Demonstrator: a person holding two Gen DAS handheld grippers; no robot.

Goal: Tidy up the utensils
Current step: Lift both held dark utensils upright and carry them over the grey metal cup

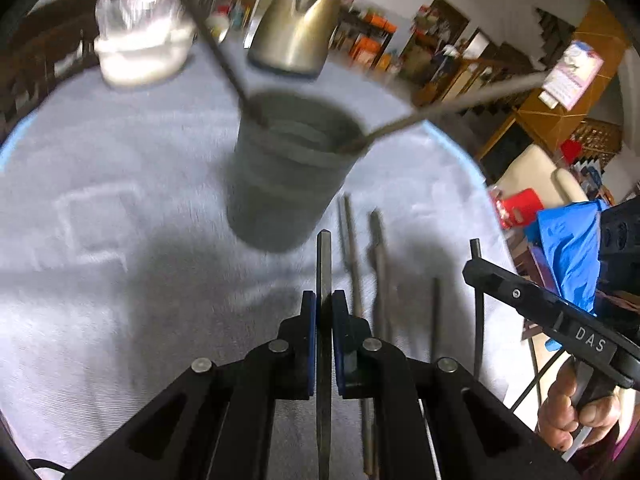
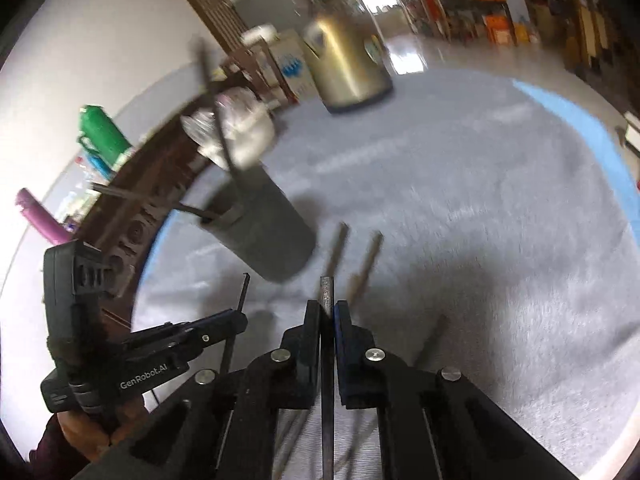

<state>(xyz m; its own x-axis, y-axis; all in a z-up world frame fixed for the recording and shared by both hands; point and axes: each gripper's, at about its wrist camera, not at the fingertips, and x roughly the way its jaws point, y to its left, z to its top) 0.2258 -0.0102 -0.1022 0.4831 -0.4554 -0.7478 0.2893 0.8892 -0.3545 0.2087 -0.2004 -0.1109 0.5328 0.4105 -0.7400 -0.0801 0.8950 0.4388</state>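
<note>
Left wrist view shows your left gripper clamped tight on a flat metal utensil handle, and the right wrist view shows your right gripper pinched just as tight on a second thin metal handle. The grey holder cup stands just ahead on the grey tablecloth, with two utensils already leaning out of it. More loose utensils lie on the cloth between you and the cup.

Both handles are narrow and slick, held only at a short stretch of the pads, so a fast swing could let one pivot or slide out. The cup looks light and top-heavy with those long leaning handles; nudge its rim or strike a leaning handle on the way in and it may tip. Your two grippers sit close together, so bringing both in at once risks a clash.
</note>
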